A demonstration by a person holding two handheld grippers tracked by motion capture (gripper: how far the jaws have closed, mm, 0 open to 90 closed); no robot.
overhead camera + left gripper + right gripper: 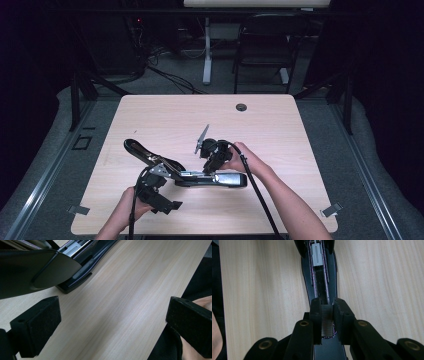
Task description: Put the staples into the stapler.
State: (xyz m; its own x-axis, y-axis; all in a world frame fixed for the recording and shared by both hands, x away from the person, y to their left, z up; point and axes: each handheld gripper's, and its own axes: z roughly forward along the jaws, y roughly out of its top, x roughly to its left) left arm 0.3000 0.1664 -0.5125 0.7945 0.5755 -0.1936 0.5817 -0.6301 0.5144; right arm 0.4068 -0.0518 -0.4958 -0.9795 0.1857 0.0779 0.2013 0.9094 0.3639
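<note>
Loading a strip of staples into the opened stapler

The staple strip (327, 321) sits pinched between the right gripper (327, 320)'s nearly closed jaws, directly over the open magazine channel of the stapler (200, 177), which lies near the front middle of the table (280, 125) with its lid (145, 152) swung up and back. The left gripper (159, 199) rests beside the lid, jaws wide apart and empty. Next, I judge, the strip must be lowered straight into the channel.
</note>
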